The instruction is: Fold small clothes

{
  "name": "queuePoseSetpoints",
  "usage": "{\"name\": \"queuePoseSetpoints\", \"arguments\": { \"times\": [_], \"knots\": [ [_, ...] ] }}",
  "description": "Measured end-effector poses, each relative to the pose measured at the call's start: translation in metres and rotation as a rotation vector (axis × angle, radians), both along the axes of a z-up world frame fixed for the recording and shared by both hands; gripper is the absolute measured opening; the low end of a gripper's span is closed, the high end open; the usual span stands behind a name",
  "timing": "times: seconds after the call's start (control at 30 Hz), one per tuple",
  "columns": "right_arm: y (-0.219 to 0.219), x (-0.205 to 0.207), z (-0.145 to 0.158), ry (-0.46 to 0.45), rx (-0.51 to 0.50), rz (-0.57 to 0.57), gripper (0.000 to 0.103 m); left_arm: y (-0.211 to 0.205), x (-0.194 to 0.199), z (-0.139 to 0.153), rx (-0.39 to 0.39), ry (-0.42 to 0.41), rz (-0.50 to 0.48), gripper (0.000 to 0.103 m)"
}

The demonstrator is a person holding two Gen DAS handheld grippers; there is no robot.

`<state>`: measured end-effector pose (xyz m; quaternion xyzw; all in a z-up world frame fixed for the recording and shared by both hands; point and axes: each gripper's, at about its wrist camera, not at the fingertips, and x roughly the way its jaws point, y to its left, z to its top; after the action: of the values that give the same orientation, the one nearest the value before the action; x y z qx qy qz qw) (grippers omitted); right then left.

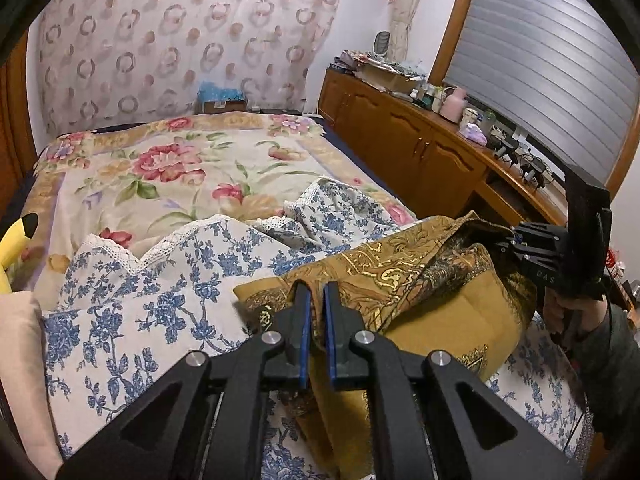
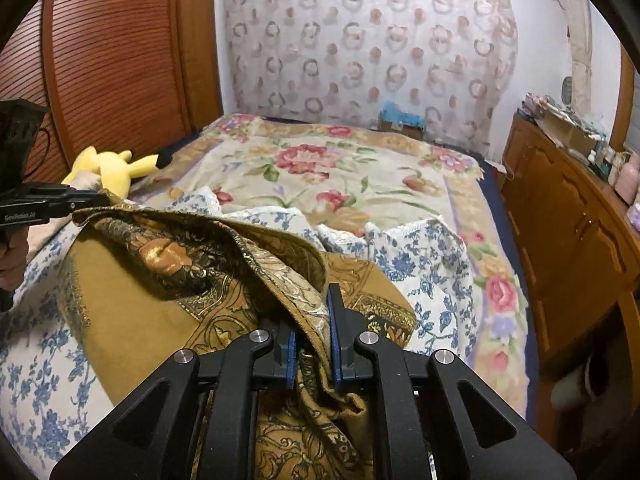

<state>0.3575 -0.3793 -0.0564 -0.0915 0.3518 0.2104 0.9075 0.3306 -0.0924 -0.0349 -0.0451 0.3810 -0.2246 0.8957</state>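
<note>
The left gripper (image 1: 316, 304) has its blue pads nearly together, pinching a fold of the mustard-gold patterned cloth (image 1: 420, 280) that runs down between them. The right gripper (image 2: 312, 320) is clamped the same way: its jaws are almost closed on a bunched hem of the cloth (image 2: 224, 264), which spills out below them. In the left view the right gripper (image 1: 520, 248) shows at the far edge, a hand (image 1: 560, 312) on its handle; in the right view the left gripper (image 2: 96, 200) holds the opposite corner.

Between the two grips the cloth hangs as a raised flap over its own lower part, which lies flat on a blue-and-white floral sheet (image 1: 168, 304) spread over the flowered bedspread (image 1: 180, 160). A yellow plush toy (image 2: 112, 168) sits near the headboard, well apart from the work, and a wooden cabinet (image 1: 420, 148) runs along the bed's side.

This looks like the middle of a fold: one edge is lifted and being carried over the rest. The next move probably calls for bringing both corners across evenly, keeping the edge taut, laying it onto the far edge, and only then opening the jaws.
</note>
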Motion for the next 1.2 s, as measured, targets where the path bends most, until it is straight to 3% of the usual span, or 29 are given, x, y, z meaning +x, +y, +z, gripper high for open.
{"name": "queuePoseSetpoints", "arguments": {
  "times": [0.17, 0.23, 0.3, 0.47, 0.5, 0.53, 0.6, 0.7, 0.93, 1.2],
  "knots": [
    [0.007, 0.004, -0.003, 0.006, -0.022, 0.000, 0.009, -0.005, -0.005, 0.003, 0.033, -0.030, -0.035, 0.011],
    [0.008, 0.006, -0.005, 0.008, -0.026, -0.005, 0.009, -0.003, -0.006, 0.006, 0.022, -0.034, -0.040, 0.018],
    [0.009, 0.008, -0.006, 0.009, -0.032, -0.009, 0.009, 0.002, -0.008, 0.010, 0.030, -0.057, -0.019, 0.040],
    [0.013, 0.012, -0.009, 0.009, -0.047, -0.021, 0.009, 0.014, -0.007, 0.015, -0.007, -0.062, -0.002, 0.051],
    [0.013, 0.013, -0.008, 0.008, -0.049, -0.027, 0.013, 0.014, -0.006, 0.014, -0.006, -0.058, -0.005, 0.054],
    [0.012, 0.013, -0.006, 0.005, -0.051, -0.039, 0.016, 0.012, -0.005, 0.011, -0.006, -0.050, -0.013, 0.054],
    [0.010, 0.015, -0.002, 0.000, -0.057, -0.069, 0.034, 0.008, -0.005, 0.007, 0.001, -0.039, -0.022, 0.055],
    [0.002, 0.013, 0.007, -0.017, -0.053, -0.115, 0.053, 0.001, -0.002, -0.003, 0.031, -0.016, -0.014, 0.055],
    [-0.019, -0.004, 0.019, -0.018, -0.018, -0.179, 0.067, 0.004, 0.008, -0.029, 0.058, 0.050, 0.031, 0.055],
    [-0.027, -0.005, -0.013, 0.093, -0.024, -0.206, 0.069, 0.004, 0.010, -0.039, 0.063, 0.075, 0.035, 0.055]
  ]
}}
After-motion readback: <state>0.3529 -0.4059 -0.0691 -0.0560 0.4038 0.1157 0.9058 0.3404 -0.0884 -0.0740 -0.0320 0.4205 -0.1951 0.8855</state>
